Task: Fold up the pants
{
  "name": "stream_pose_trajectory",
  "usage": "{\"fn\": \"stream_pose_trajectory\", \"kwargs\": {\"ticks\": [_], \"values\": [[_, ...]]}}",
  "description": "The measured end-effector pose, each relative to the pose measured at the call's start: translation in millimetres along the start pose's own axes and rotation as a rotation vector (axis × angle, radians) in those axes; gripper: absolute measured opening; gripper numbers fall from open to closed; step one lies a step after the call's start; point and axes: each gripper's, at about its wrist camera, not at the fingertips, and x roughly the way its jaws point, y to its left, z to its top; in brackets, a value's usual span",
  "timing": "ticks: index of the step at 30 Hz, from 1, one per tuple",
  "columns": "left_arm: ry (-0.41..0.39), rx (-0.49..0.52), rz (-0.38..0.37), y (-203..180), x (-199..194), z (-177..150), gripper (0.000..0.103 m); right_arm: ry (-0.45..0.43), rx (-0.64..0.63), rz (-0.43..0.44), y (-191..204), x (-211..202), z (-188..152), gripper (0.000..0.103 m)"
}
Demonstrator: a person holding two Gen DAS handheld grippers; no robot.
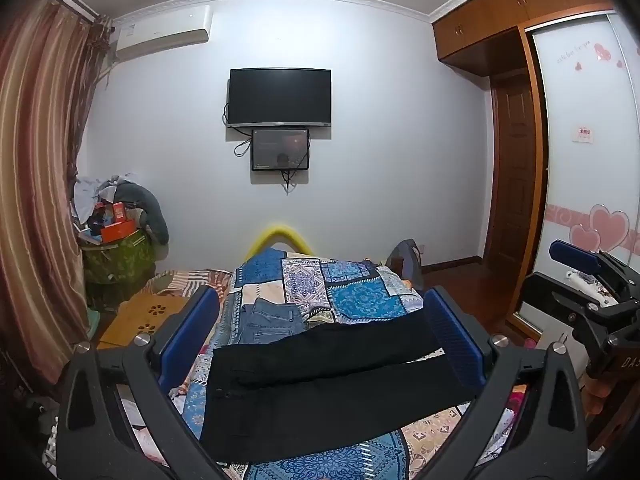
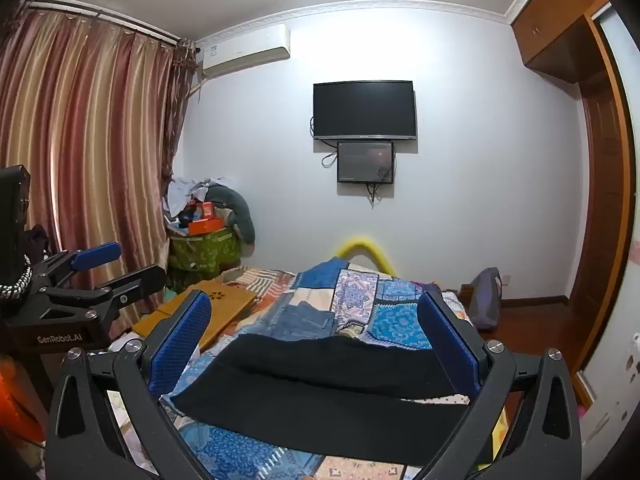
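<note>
Black pants [image 1: 320, 392] lie flat on the patchwork bedspread [image 1: 352, 292], waist to the left and both legs running right. They also show in the right wrist view [image 2: 320, 392]. My left gripper [image 1: 320, 320] is open and empty, held above the pants near the waist. My right gripper [image 2: 316, 328] is open and empty, held above the legs. Each gripper shows at the edge of the other's view: the right gripper [image 1: 592, 280] and the left gripper [image 2: 104, 268].
Folded blue jeans [image 1: 272, 320] lie on the bed just beyond the black pants. A wooden lap tray [image 1: 140, 316] sits at the bed's left. A cluttered pile [image 1: 116, 232] stands by the curtain. A wardrobe [image 1: 560, 160] is on the right.
</note>
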Motion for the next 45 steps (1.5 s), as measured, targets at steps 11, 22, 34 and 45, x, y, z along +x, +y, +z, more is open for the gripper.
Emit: {"fn": "stream_pose_trajectory", "kwargs": {"ticks": [11,22,34,45], "values": [[0.003,0.0,-0.007,-4.1,10.3,-0.3,0.103,0.008,0.014,-0.012,-4.9,-2.2,1.2,0.103],[0.004,-0.004,-0.016,1.3,4.1,-1.7,0.103,0.01,0.018,-0.01,-2.3,-0.4,0.7,0.103],[0.004,-0.005,-0.017,2.6,6.0,-1.1,0.103,0.001,0.02,-0.005,-0.4,-0.3,1.2,0.103],[0.005,-0.011,-0.022,2.2,5.0,-0.2,0.103,-0.006,0.017,-0.003,-0.4,-1.4,0.4,0.103]]}}
